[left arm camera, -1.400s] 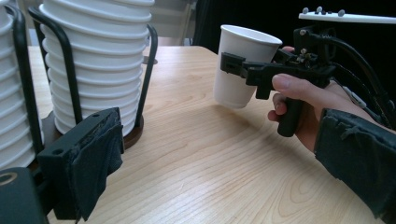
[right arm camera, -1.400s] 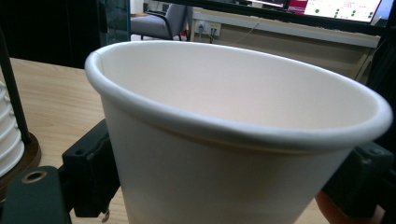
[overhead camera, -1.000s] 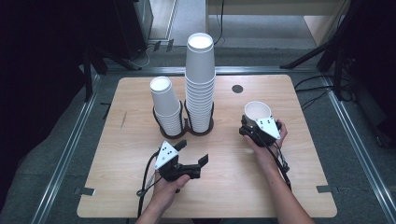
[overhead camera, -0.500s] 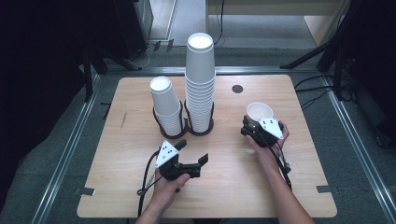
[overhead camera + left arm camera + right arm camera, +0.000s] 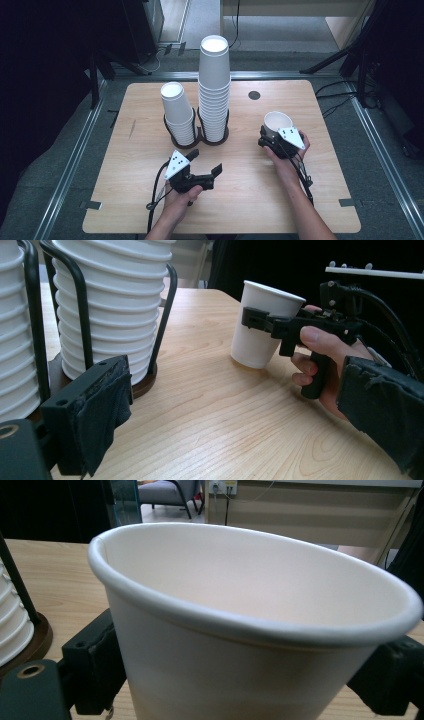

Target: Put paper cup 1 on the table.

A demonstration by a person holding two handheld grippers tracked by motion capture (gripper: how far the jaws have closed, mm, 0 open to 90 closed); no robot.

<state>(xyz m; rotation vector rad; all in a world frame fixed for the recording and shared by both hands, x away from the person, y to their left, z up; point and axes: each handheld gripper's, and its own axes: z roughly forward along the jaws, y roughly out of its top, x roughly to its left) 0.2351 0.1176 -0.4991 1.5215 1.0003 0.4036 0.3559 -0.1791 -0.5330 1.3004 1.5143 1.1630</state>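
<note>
A single white paper cup (image 5: pixel 277 121) stands upright on the wooden table (image 5: pixel 310 200) at the right. My right gripper (image 5: pixel 274 134) holds it from the near side, a jaw on each side of its wall. In the right gripper view the cup (image 5: pixel 240 590) sits between the two black jaws, which touch it left and right; they have just been opening slightly. The left gripper view shows the same cup (image 5: pixel 262 325) in that grip. My left gripper (image 5: pixel 202 162) lies open near the front middle, pointing right, with nothing between its jaws.
A black wire holder (image 5: pixel 197 137) at the table's middle carries two stacks of white cups, a short one (image 5: pixel 177 112) and a tall one (image 5: pixel 215 85). A small dark round hole (image 5: pixel 254 95) marks the far side. Metal rails run along both sides of the table.
</note>
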